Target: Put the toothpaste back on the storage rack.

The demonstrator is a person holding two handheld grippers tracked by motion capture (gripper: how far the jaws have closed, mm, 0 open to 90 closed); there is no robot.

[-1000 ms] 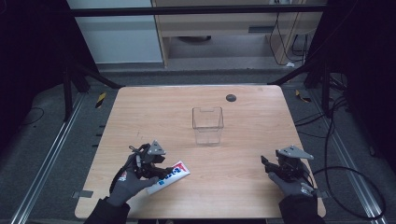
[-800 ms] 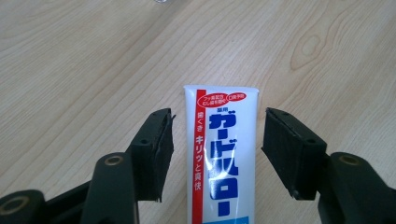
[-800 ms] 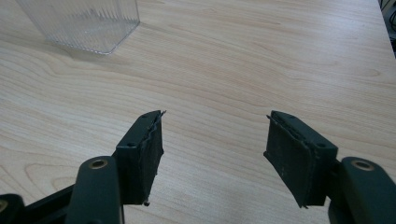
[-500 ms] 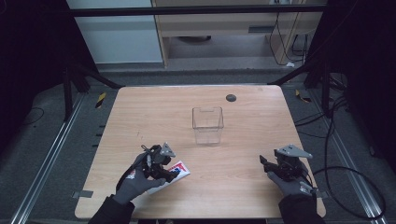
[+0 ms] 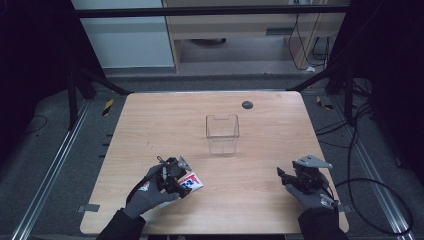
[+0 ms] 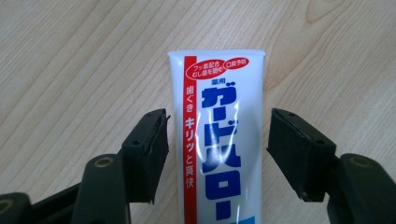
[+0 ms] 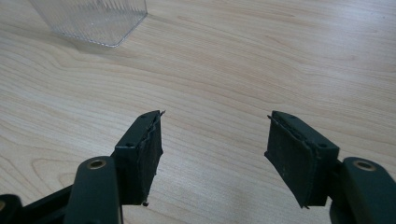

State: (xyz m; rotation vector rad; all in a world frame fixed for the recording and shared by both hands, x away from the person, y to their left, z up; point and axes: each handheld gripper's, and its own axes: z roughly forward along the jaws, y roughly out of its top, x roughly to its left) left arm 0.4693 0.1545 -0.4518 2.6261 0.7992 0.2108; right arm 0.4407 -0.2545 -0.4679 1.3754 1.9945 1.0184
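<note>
Nearest, the left gripper (image 6: 215,154) straddles a glossy white toothpaste tube (image 6: 219,140) lying flat on the pale wood-grain table (image 6: 70,56); its jaws have just been opening and stand spread, with a gap at each side of the tube. The left gripper view shows the tube's blue lettering and red stripe. The right gripper (image 7: 212,158) is spread over bare wood. Farther off stands a clear ribbed plastic box (image 5: 222,132), nothing in it.

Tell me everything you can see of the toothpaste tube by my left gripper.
The toothpaste tube is soft white plastic with a red side stripe, blue Japanese lettering and a flat crimped end. It lies flat on the wooden table, near its front left, between the left gripper pads, whose jaws have just been opening. A gap shows on each side; its cap end is hidden.
</note>
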